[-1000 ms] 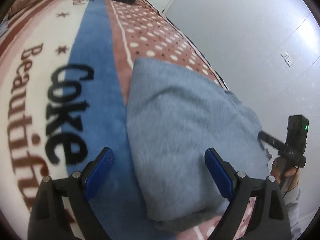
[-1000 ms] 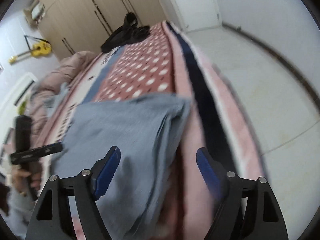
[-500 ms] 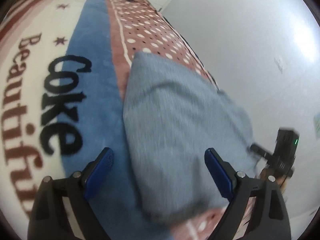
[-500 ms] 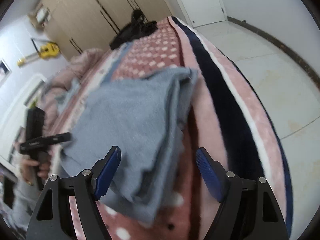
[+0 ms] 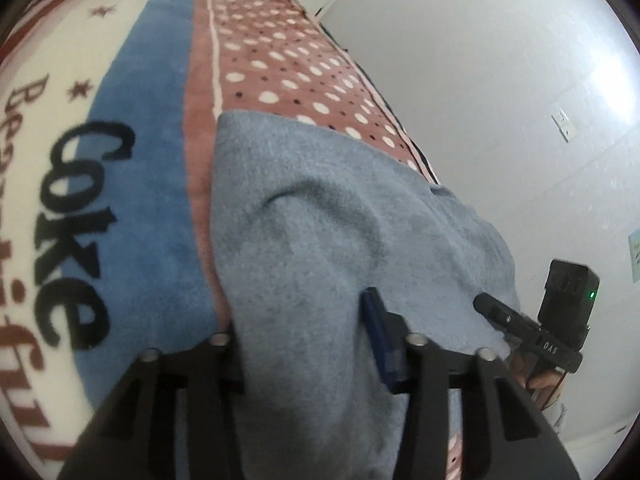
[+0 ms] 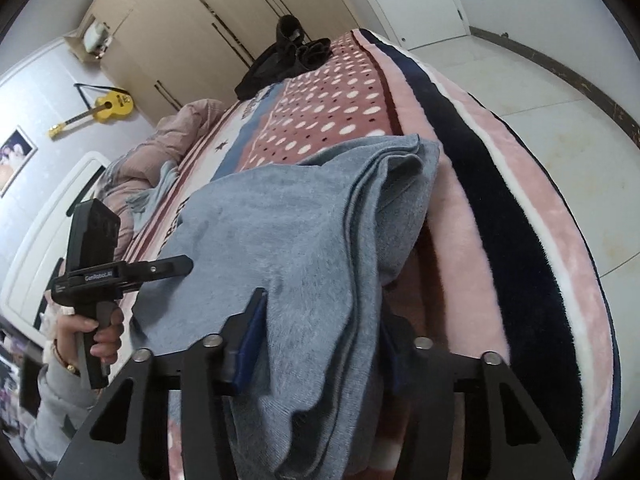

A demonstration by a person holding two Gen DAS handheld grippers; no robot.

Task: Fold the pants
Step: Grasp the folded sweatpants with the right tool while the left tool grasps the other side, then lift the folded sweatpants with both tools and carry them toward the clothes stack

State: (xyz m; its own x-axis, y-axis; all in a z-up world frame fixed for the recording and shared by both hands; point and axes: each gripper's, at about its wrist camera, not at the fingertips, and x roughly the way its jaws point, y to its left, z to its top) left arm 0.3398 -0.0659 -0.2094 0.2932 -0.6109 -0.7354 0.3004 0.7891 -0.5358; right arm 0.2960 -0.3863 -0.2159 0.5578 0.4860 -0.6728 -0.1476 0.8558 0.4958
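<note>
The grey-blue pants (image 5: 320, 220) lie folded in layers on the patterned blanket (image 5: 140, 160). My left gripper (image 5: 304, 332) is shut on the near edge of the pants, cloth bunched between its blue pads. My right gripper (image 6: 320, 336) is shut on the other near corner of the pants (image 6: 288, 232), whose stacked layers show at the right edge. The near edge is lifted off the bed. Each gripper shows in the other's view: the right one (image 5: 520, 320) and the left one (image 6: 160, 268).
The bed edge (image 6: 520, 240) drops to a tiled floor (image 6: 560, 100) on the right. Dark clothes (image 6: 288, 52) lie at the far end of the bed. A pink duvet (image 6: 160, 148) is heaped at the left. A white wall (image 5: 480, 80) is close by.
Both grippers moved forward onto the near edge of the pants and went from wide open to shut on the cloth, which now bunches up.
</note>
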